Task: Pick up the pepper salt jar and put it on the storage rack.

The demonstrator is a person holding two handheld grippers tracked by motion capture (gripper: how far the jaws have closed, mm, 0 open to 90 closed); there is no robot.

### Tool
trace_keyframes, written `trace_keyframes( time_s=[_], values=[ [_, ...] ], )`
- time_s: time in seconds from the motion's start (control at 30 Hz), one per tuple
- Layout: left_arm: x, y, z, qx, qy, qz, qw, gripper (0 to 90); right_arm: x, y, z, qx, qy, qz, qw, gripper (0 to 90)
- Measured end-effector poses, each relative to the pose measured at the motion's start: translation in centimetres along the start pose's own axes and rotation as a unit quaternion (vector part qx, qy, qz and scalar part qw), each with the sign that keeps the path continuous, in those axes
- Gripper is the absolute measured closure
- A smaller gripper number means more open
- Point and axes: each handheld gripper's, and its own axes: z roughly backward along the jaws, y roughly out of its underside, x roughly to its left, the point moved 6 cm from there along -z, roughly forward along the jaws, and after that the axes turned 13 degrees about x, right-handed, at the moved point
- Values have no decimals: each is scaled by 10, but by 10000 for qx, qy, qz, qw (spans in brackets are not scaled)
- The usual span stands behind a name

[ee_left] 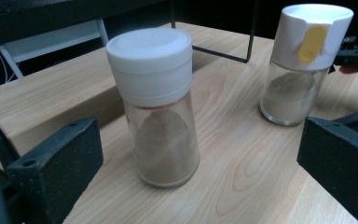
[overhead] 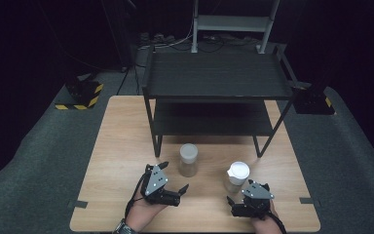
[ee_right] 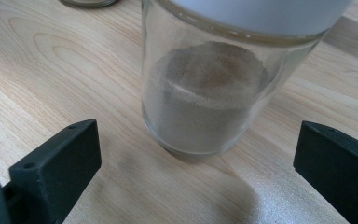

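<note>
Two glass spice jars of brownish powder stand on the wooden table (overhead: 121, 146). The left jar (overhead: 188, 160) (ee_left: 161, 112) has a plain white screw lid. The right jar (overhead: 236, 175) (ee_left: 303, 70) (ee_right: 209, 88) has a white cap with a yellow tab. My left gripper (overhead: 174, 176) (ee_left: 200, 158) is open, just left of the left jar, its jaws wide on either side without touching it. My right gripper (overhead: 247, 192) (ee_right: 196, 158) is open too, close below the right jar, which stands just ahead of its jaws.
A black two-tier metal rack (overhead: 216, 78) stands at the back of the table, its legs (overhead: 157, 144) close behind the jars. Grey carpet surrounds the table. A white frame (overhead: 233, 22) and cables lie on the floor beyond.
</note>
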Motion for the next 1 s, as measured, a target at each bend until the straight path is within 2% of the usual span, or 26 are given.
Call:
trace_keyframes(
  time_s=[0.43,1.0],
  values=[
    [8,-13,-19,-8,15,55,10000,5,-1,0,0,2,-31,14,10000,0],
    [19,-20,-45,87,-10,93,9999,5,-1,0,0,4,-44,23,10000,0]
  ],
)
